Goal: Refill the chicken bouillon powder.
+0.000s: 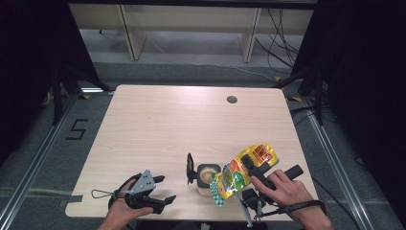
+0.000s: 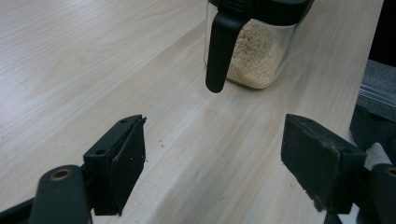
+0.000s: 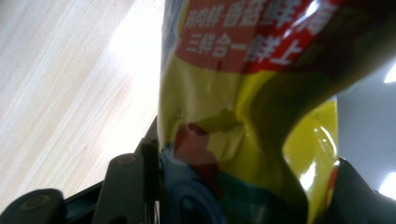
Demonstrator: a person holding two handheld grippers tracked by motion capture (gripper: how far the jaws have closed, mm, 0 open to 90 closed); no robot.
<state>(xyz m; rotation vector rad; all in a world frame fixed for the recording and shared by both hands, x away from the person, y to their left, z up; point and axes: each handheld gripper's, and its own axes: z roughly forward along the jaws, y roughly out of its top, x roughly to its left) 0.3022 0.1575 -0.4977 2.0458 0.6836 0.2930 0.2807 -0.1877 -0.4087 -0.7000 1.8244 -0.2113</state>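
The step in hand looked like refilling: the right tongs [image 1: 249, 165] were clamped on a yellow seasoning pouch [image 1: 242, 173], held tilted over the open glass jar [image 1: 207, 176] near the front edge of the worktop [image 1: 158, 124], the pouch's lower corner hanging just beside the jar's mouth. In the right gripper view the foil [image 3: 243, 130] was pinched and creased between the two black jaws. The jar's black lid [image 1: 190, 167] stood flipped up on its left side, and the left gripper view showed pale granules [image 2: 254, 58] already inside the glass. The left tongs [image 1: 160, 189] rested well apart from the jar at the front left, jaws wide and holding nothing. Judging from this, the next move called for tipping the pouch further while keeping its opening over the mouth; a few grains [image 2: 161, 143] already lay on the wood.
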